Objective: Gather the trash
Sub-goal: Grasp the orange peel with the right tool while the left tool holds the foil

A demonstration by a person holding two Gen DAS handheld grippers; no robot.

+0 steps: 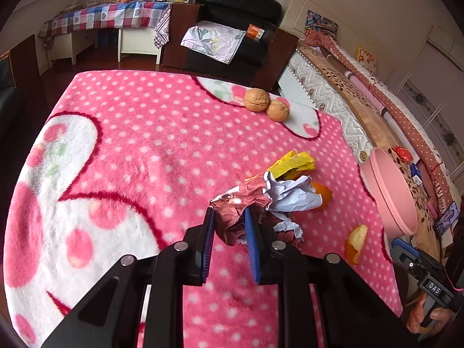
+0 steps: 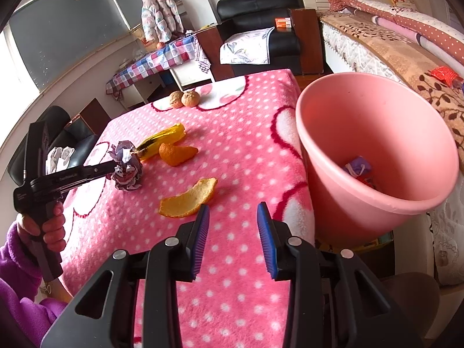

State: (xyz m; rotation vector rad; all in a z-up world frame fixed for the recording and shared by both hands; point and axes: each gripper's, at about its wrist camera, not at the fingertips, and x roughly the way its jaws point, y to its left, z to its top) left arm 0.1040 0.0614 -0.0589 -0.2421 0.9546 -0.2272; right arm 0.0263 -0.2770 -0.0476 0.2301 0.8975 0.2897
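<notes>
My left gripper point(image 1: 229, 217) is shut on a crumpled red and white paper ball point(image 1: 261, 203), seen also in the right wrist view point(image 2: 126, 166), held just over the pink dotted blanket point(image 1: 145, 145). A yellow wrapper point(image 1: 293, 163) and an orange peel point(image 1: 322, 194) lie right behind the ball. A second orange peel point(image 2: 188, 200) lies just ahead of my right gripper point(image 2: 233, 214), which is open and empty. A pink bin point(image 2: 374, 150) stands tilted at the table's right edge with some trash inside.
Two walnuts point(image 1: 265, 104) sit at the far edge of the blanket. A black armchair point(image 1: 232, 29) and a checked-cloth table point(image 1: 110, 17) stand beyond. A bed with bedding point(image 2: 406, 52) runs along the right.
</notes>
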